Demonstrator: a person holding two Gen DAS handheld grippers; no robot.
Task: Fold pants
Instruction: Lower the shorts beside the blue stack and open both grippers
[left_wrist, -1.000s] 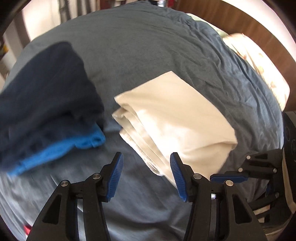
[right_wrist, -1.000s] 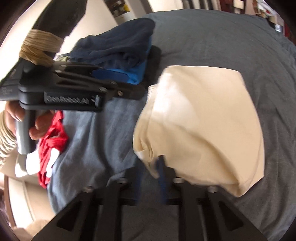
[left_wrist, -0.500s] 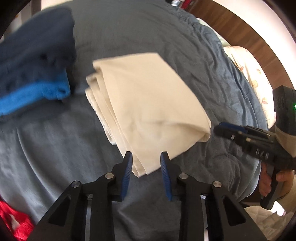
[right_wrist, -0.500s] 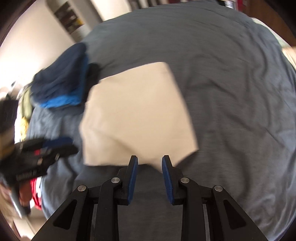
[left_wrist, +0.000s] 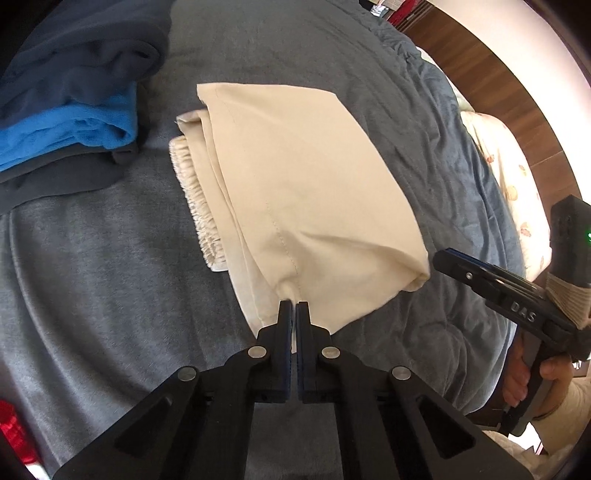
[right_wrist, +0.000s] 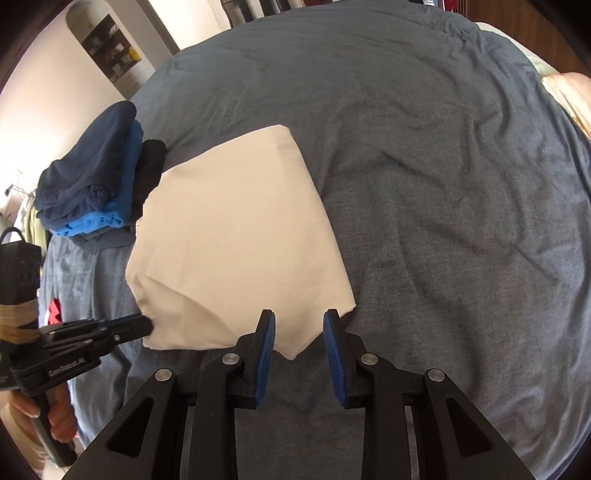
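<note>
**A:** Whereabouts of the pants (left_wrist: 295, 192)?

**B:** Mid-bed, folded into a cream packet on the blue-grey bed cover (right_wrist: 443, 184). Ribbed waistband (left_wrist: 192, 195) peeking out at nine o'clock in the left wrist view. Just beside it, at ten o'clock, a stack of folded clothes (left_wrist: 66, 122) in navy and bright blue (touching or not, hard to tell).

**A:** And the handling?

**B:** Judged soft, light and limp, with no stiffness to speak of. Likely to sag from any single pinch and to shed layers sideways. Best taken at two spots along the six o'clock edge, biting through every layer rather than the top sheet alone.

**A:** State of the left gripper (left_wrist: 293, 306)?

**B:** Clamped on that six o'clock edge, right where the stitched seam (left_wrist: 280, 236) runs out. Just been closing, and now pressed together with a sliver of cream cloth caught between.

**A:** And the right gripper (right_wrist: 299, 325)?

**B:** Partway apart, poised over the pointed corner at six o'clock in its own view. Cloth lying in the gap, yet squeezed from neither side as far as can be seen. Holding nothing.

**A:** Anything to watch?

**B:** Probably a lopsided lift: one end pinched, the other loose, so some risk of the fold slumping open.
</note>
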